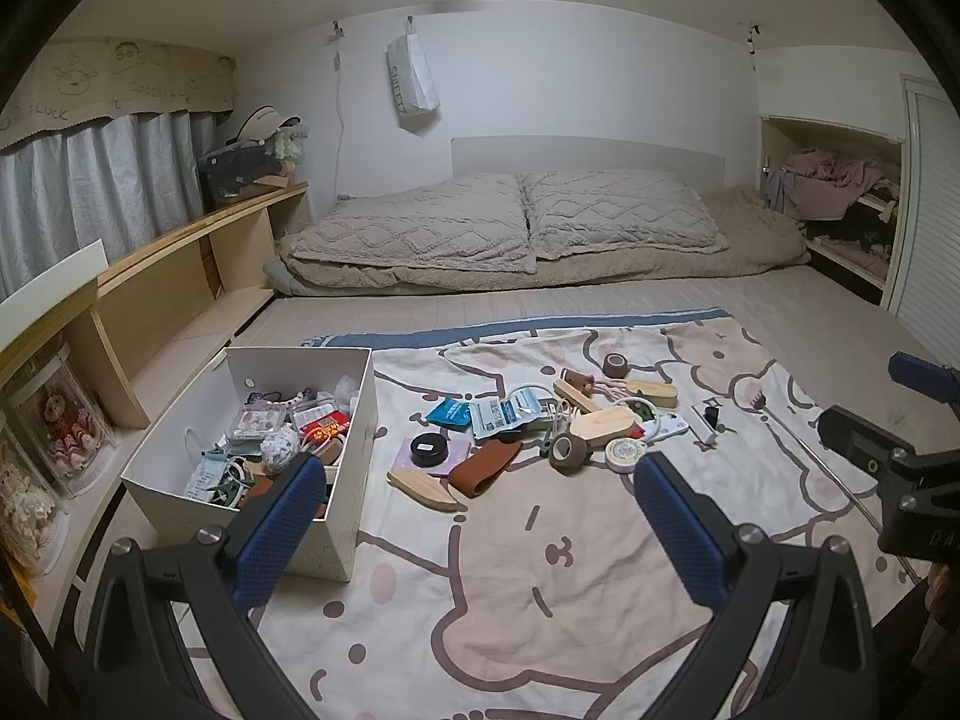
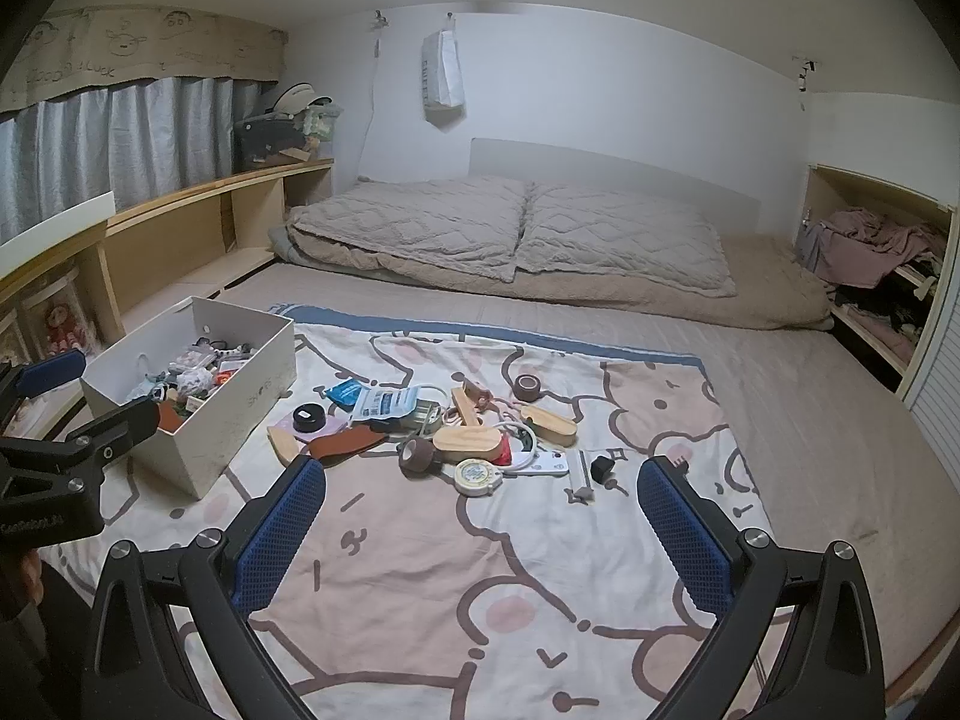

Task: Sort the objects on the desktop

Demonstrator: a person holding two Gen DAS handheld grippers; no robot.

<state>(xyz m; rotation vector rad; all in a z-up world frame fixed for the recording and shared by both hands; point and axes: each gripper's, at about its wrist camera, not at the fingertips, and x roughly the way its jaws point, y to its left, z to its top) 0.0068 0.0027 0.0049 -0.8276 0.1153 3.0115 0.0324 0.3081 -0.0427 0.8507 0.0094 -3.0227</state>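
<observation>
We hold the left hand-held gripper (image 1: pixel 474 498) with its jaws spread wide and nothing between them, above a cartoon blanket (image 1: pixel 540 570) spread on the bed (image 1: pixel 840 312). The right hand-held gripper (image 2: pixel 480 501) is just as wide and just as empty, beside the left one. On the blanket, ahead of both, lies a loose heap: two brown tape rolls (image 1: pixel 569 449), wooden blocks (image 1: pixel 603 422), a black round tin (image 1: pixel 428 449), a white round tin (image 1: pixel 624 454), blue packets (image 1: pixel 501 414), a brown pouch (image 1: pixel 485 467) and a white charger (image 1: pixel 666 425). To the left of the heap stands a white box (image 1: pixel 336 540), open and already partly filled with small things. Neither gripper touches anything.
</observation>
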